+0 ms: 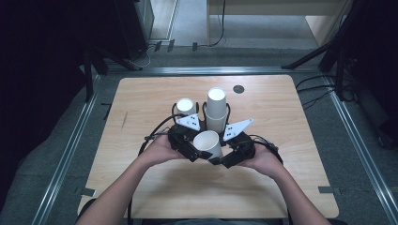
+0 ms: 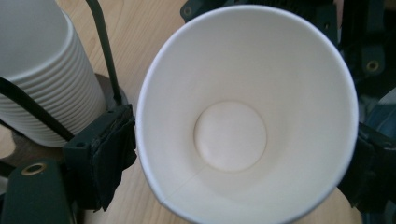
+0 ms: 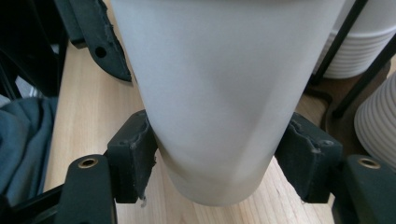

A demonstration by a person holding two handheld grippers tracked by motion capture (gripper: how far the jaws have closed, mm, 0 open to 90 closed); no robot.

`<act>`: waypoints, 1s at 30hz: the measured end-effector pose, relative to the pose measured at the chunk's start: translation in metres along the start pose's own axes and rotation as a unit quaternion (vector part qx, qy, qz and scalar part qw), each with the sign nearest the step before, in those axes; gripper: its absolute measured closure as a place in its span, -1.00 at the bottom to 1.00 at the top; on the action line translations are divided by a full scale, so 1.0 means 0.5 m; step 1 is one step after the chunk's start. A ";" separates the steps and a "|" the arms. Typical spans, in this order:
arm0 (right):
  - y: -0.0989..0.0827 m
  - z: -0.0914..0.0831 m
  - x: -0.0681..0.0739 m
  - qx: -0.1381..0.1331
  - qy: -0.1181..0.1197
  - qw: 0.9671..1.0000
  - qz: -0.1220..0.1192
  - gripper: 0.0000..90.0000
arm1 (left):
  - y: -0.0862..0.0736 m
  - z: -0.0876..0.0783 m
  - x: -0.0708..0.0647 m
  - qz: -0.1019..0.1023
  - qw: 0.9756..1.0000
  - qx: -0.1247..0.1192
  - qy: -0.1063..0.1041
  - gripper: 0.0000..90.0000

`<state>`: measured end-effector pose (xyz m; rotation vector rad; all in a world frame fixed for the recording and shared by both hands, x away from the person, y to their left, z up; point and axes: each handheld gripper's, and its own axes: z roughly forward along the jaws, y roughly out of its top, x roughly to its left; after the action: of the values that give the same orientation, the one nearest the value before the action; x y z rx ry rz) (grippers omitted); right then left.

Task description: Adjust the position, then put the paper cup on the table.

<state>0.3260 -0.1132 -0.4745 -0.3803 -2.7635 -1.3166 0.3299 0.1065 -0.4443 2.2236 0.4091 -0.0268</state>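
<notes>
Right gripper [image 3: 217, 163]: I see its pads clamped on the lower wall of the paper cup [image 3: 219, 93], one pad at 9 o'clock of the cup's base, the other at 3 o'clock. It is gripping the cup.

Left gripper [image 2: 243, 154]: I look straight into the cup's mouth here. The jaws stand wide around the rim; one pad [image 2: 109, 154] sits at 9 o'clock, right against the rim, the far one at 3 o'clock. I cannot tell whether they press.

Paper cup [image 1: 208, 144]: tilted, lifted off the table [image 1: 141, 103] between my two grippers, mouth turned toward the left one.

Cup stack [image 1: 216, 108]: at 12 o'clock from the held cup, upright in a wire holder.

Second stack [image 1: 186, 107]: at 11 o'clock, shorter.
</notes>
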 end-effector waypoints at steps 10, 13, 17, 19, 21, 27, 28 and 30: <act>0.004 0.003 0.002 -0.005 0.012 1.000 0.007 -0.27 | 0.007 0.017 -0.008 0.002 1.000 -0.017 -0.017 -0.48; 0.003 0.003 0.004 -0.003 0.007 1.000 0.003 -0.26 | 0.010 0.014 -0.005 -0.001 1.000 -0.009 -0.022 -0.36; 0.002 0.001 0.000 -0.005 0.005 1.000 0.012 -0.45 | 0.009 0.001 -0.003 0.000 1.000 -0.016 -0.015 -0.29; -0.003 -0.003 -0.004 0.001 -0.009 1.000 0.013 -0.47 | 0.004 -0.010 0.003 -0.004 1.000 -0.016 -0.009 -0.30; -0.004 -0.006 -0.006 0.002 -0.005 1.000 0.014 -0.47 | 0.002 -0.016 0.006 -0.004 1.000 -0.013 0.000 -0.29; -0.009 -0.007 -0.001 0.011 -0.014 1.000 0.003 -0.51 | -0.006 -0.036 0.018 -0.008 1.000 -0.009 0.010 -0.27; -0.009 -0.007 -0.001 0.011 -0.014 1.000 0.003 -0.51 | -0.006 -0.036 0.018 -0.008 1.000 -0.009 0.010 -0.27; -0.013 -0.010 0.001 0.017 -0.022 1.000 0.001 -0.52 | -0.014 -0.043 0.023 -0.010 1.000 0.002 0.022 -0.27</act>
<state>0.3234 -0.1211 -0.4761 -0.4156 -2.8164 -1.2741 0.3361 0.1302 -0.4380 2.2276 0.4560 0.0115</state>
